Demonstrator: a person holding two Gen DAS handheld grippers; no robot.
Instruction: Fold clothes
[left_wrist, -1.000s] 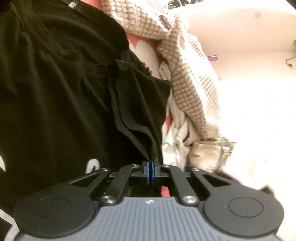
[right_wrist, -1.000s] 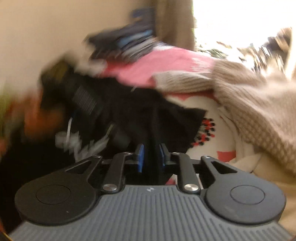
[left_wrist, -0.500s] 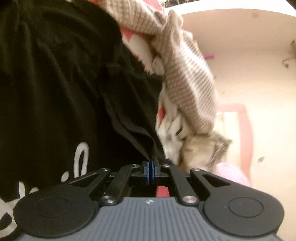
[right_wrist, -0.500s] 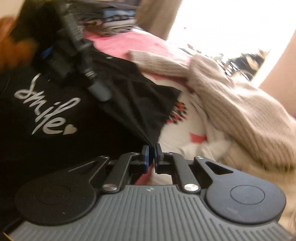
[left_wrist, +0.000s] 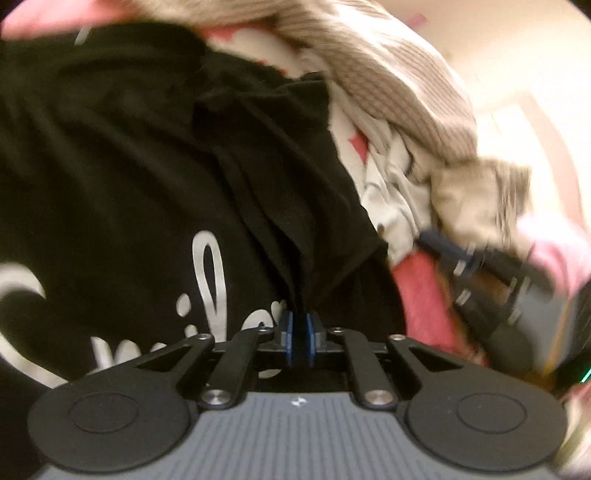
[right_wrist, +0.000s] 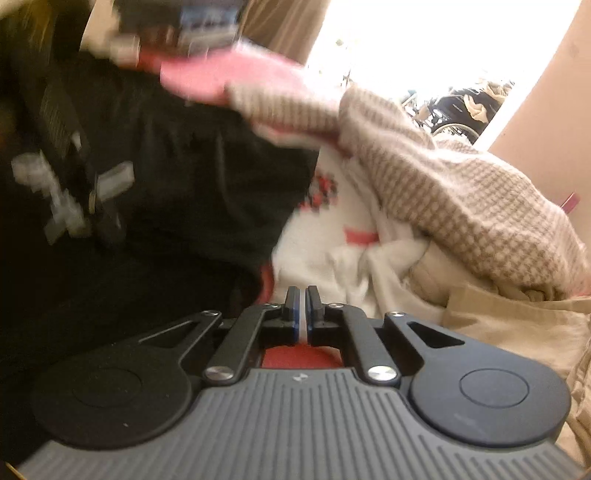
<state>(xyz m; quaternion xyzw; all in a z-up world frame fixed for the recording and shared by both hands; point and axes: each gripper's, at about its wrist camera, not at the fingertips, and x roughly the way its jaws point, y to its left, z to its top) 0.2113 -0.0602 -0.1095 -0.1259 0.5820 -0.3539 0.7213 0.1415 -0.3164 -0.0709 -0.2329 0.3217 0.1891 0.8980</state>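
Left gripper (left_wrist: 300, 317) pinches black shirt (left_wrist: 129, 155); knit sweater (right_wrist: 461, 192) beside. Right gripper (right_wrist: 303, 295), earlier clamping the hem, now closed, empty.

Your left gripper (left_wrist: 300, 320) is showing a ribbed grey housing with a small white mark at its centre, two round black discs beside it, and black linkage arms fastened by silver screws. Its fingers (left_wrist: 287, 325) are carrying blue pads on black blocks. Your right gripper (right_wrist: 303, 295) is presenting the same build (grey ribbed body, black discs, four silver screws), and its fingers (right_wrist: 291, 299) are showing blue edging too.
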